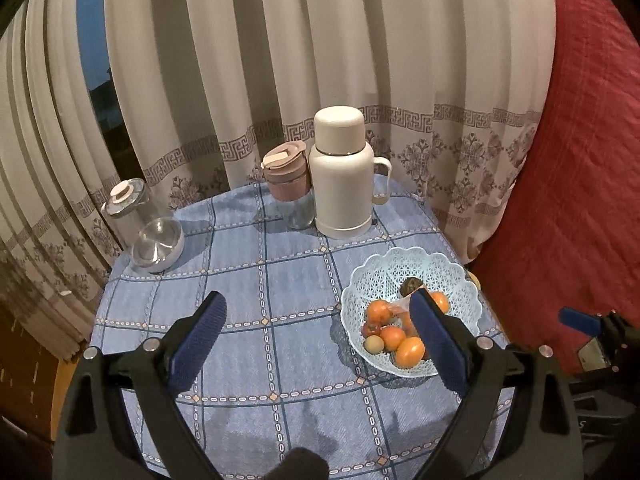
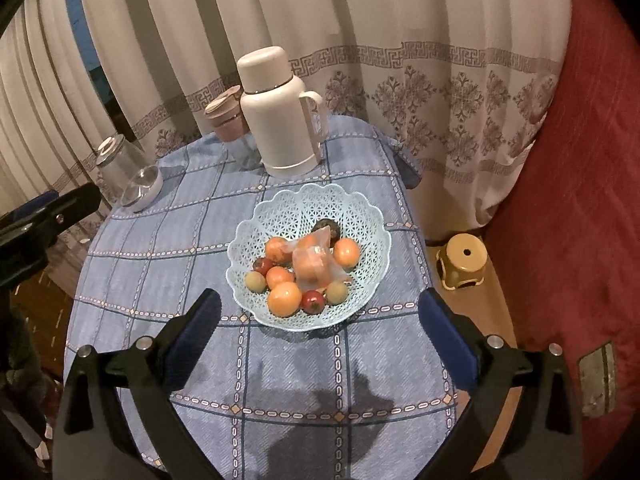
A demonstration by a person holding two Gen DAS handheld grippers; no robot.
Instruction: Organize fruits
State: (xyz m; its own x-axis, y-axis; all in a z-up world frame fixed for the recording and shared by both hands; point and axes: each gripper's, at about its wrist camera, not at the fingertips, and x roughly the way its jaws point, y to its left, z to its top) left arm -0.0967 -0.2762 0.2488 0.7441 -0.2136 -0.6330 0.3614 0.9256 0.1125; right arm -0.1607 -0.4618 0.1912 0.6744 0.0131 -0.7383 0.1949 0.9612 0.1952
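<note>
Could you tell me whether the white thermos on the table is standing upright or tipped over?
Upright. The white thermos stands on its base on the blue tablecloth, cap on top, handle at its side.

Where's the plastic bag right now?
The bag lies in the basket on top of the fruit, near the middle of the right wrist view, just in front of the dark fruit at the back.
</note>
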